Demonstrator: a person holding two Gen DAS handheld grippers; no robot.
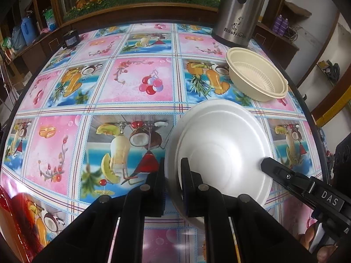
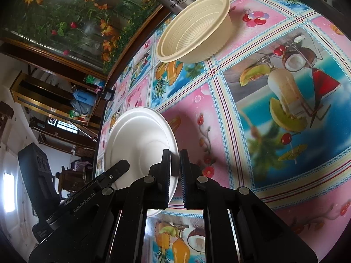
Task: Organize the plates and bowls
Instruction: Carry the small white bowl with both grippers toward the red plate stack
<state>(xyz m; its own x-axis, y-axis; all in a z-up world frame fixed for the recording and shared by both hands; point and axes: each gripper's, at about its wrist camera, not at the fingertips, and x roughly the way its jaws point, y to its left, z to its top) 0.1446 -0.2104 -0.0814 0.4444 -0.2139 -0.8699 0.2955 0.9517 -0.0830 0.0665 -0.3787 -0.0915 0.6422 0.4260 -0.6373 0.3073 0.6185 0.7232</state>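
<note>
Fingers of the left gripper and right gripper were clamped on opposite rims of the white plate, tilted near the bench's edge. Next, probably carrying it toward the cream bowl by the far edge, both moving together.

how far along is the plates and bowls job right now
Nothing looks stacked yet. In hand: the white plate, pinched at its rim by both the left hand-held gripper and the right hand-held gripper, tilted above the tablecloth. Left: the beige bowl sits apart beside the steel kettle, so plate and bowl remain to be brought together.
</note>
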